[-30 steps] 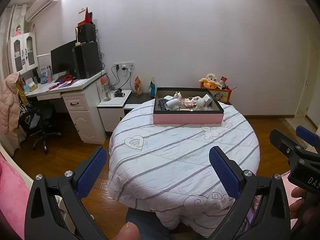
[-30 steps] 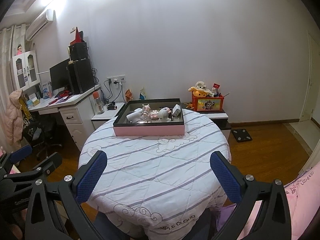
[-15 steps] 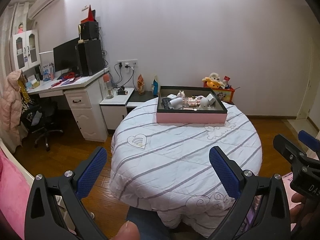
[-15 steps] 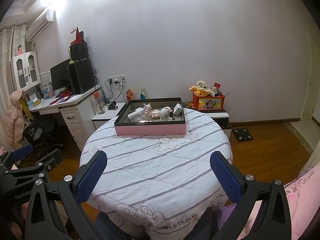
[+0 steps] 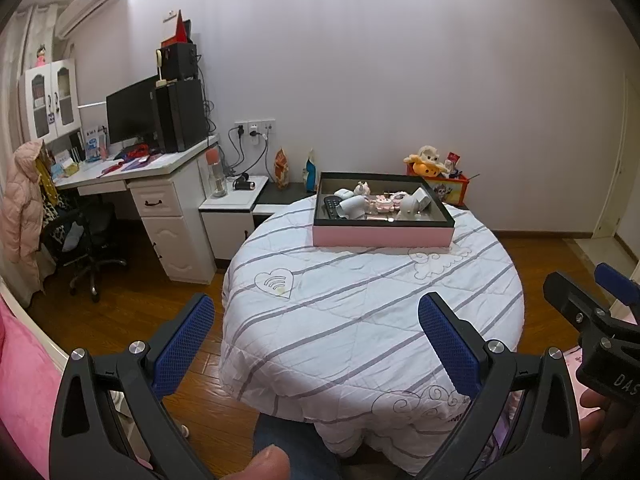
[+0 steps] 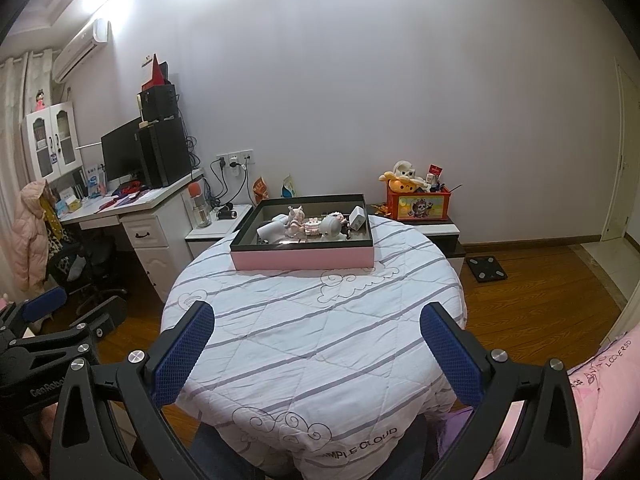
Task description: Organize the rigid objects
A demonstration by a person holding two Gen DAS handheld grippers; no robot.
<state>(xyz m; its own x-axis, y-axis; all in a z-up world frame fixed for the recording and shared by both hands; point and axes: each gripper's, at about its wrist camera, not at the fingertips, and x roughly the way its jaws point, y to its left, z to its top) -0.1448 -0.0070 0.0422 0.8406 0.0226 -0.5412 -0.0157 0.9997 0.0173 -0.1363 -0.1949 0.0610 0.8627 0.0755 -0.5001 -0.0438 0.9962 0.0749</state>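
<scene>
Dim, purplish room light from glaring ceiling lamps; sharp focus, strong fisheye bending, black vignetted corners.

Desk [image 5: 160, 168], monitor [image 5: 130, 110], office chair [image 5: 86, 236]

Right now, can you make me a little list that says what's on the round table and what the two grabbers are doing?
table: round table under a white quilt with grey stripes
tray: pink-sided tray at the table's far side
in the tray: small white and pink items bunched together, too small to name
left gripper: open, holding nothing, at the table's near side
right gripper: open, holding nothing, at the table's near side
nearby: desk with monitor to the left
</scene>
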